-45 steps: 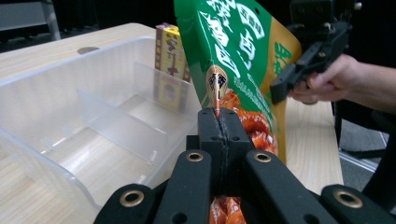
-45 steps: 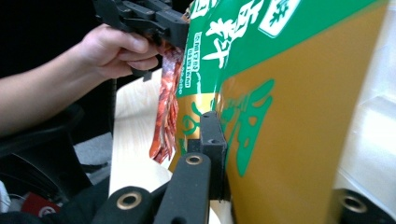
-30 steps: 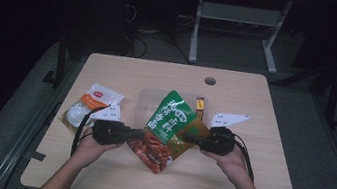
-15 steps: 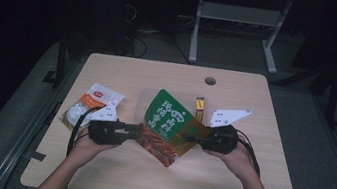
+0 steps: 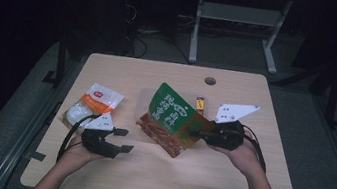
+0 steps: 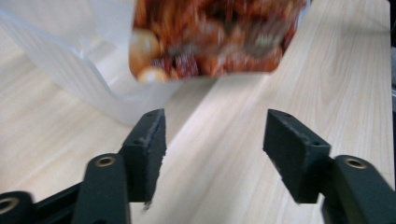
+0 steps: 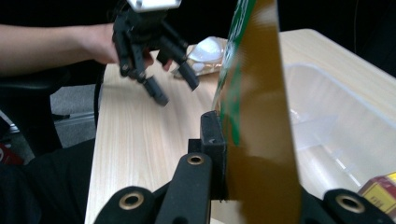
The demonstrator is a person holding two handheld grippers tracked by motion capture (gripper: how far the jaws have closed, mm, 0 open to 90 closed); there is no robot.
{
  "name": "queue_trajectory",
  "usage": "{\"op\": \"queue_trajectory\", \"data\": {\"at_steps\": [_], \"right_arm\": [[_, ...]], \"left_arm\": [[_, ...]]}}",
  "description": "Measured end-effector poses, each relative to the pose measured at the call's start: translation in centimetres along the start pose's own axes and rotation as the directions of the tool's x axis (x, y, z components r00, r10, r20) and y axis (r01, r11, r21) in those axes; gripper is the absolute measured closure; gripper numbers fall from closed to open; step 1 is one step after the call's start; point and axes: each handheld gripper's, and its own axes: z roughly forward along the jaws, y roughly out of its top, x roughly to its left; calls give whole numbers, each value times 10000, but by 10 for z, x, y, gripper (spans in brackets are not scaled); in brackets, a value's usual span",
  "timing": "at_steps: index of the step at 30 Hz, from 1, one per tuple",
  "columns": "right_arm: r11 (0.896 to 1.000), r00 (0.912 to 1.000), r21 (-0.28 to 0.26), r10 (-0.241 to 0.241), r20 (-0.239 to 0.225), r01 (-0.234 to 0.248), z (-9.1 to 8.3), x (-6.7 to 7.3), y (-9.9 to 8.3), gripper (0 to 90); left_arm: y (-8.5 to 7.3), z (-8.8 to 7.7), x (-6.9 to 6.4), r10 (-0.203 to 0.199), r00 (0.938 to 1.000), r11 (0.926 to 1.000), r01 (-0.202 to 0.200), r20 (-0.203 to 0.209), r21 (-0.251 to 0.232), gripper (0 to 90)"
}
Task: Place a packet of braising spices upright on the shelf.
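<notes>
The right gripper stays clamped on the snack bag, lifted above the clear tray. The left gripper, jaws just opened and empty, has let go. Placing the bag in the tray appears to remain.

Snack bag over the clear tray, white pouch left on the table

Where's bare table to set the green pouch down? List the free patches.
Free: the near strip of table between both hands, and the far strip by the cable hole. Crowded: the middle, with the clear tray under the green pouch, and the white packet at left.
</notes>
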Motion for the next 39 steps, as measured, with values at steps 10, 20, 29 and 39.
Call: {"op": "queue_trajectory", "data": {"at_steps": [10, 20, 29, 39], "right_arm": [[9995, 9975, -264, 165, 682, -147, -3, -4, 21, 900], [9984, 9906, -465, 369, 1320, -310, -9, -16, 37, 900], [9981, 9786, -358, 558, 1981, -497, -10, -31, 42, 900], [9965, 9618, -280, 830, 2608, -783, -15, -40, 39, 900]], "left_arm": [[-13, 4, -2, -109, 9999, 9984, 114, -78, 547, 283], [-17, 11, -1, -270, 9996, 9971, 276, -97, 712, 254], [-18, 12, 1, -280, 9996, 9968, 284, -67, 748, 247], [-19, 13, 2, -334, 9994, 9964, 335, -30, 780, 245]]}}
